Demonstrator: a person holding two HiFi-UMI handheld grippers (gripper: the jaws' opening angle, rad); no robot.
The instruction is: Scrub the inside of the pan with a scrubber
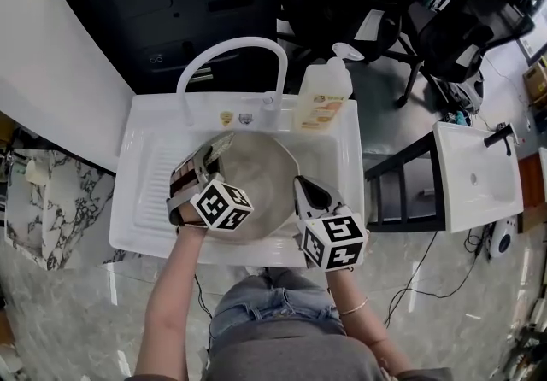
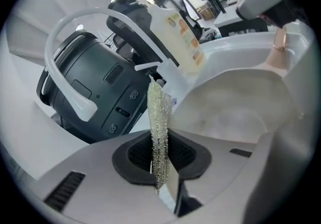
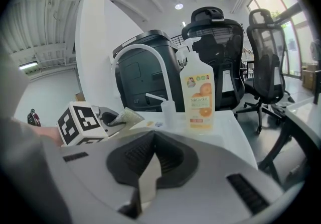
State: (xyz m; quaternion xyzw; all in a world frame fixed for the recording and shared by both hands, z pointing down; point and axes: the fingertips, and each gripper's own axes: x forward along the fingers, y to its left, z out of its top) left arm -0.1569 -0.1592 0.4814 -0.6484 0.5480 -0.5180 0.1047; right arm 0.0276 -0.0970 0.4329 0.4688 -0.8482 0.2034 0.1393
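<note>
A round pan (image 1: pixel 261 187) with a pale inside lies in the white sink (image 1: pixel 149 200). My left gripper (image 1: pixel 205 161) is over the pan's left rim, shut on a glittery mesh scrubber (image 1: pixel 220 147). In the left gripper view the scrubber (image 2: pixel 158 117) stands upright between the pads (image 2: pixel 193 155) above the pan's inside (image 2: pixel 241 107). My right gripper (image 1: pixel 303 190) is at the pan's right edge. In the right gripper view its jaws (image 3: pixel 150 168) are shut on a thin pale edge, the pan's rim. The left gripper (image 3: pixel 113 117) and scrubber (image 3: pixel 128 116) show there too.
A white arched faucet (image 1: pixel 231 59) and a soap bottle (image 1: pixel 323 97) stand at the sink's back edge. A black machine (image 1: pixel 171 3) sits behind. Office chairs (image 1: pixel 444 20) and a second white basin (image 1: pixel 479 174) are to the right.
</note>
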